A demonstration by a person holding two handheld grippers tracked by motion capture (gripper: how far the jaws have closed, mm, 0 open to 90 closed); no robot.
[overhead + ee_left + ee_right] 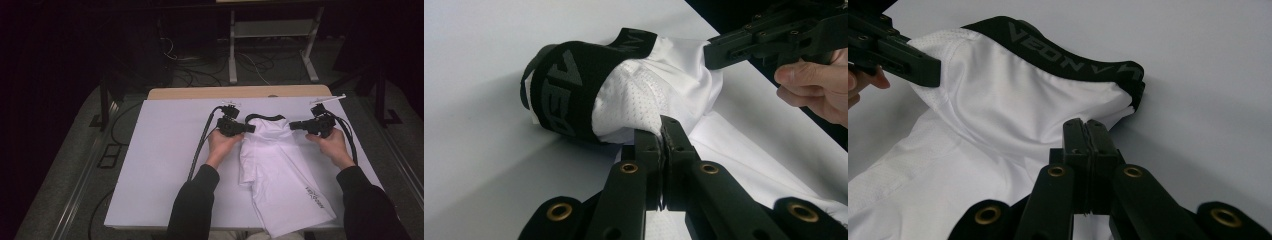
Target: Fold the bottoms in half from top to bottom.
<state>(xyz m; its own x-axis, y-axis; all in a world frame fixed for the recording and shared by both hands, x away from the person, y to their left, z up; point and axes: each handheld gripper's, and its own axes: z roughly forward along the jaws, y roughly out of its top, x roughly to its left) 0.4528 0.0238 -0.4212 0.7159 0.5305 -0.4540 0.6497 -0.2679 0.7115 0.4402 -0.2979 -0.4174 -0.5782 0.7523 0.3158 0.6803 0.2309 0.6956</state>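
White tabletop (pixel 160 150) is spread beneath white shorts (pixel 285 180), whose long axis runs from 5 o'clock near the front edge to the black waistband (pixel 262 118) at 12. Fabric just below the waistband is pinched by the left gripper (pixel 248 128) and right gripper (pixel 295 125), jaws pressed together.

The white counter (pixel 165 150) lies bare and wide to the left of the white shorts (pixel 280 170), open for passage. The shorts cover the middle and near right. Both tongs, left (pixel 251 128) and right (pixel 292 125), clamp the shorts just below the black waistband (pixel 263 118), blocking that far strip.
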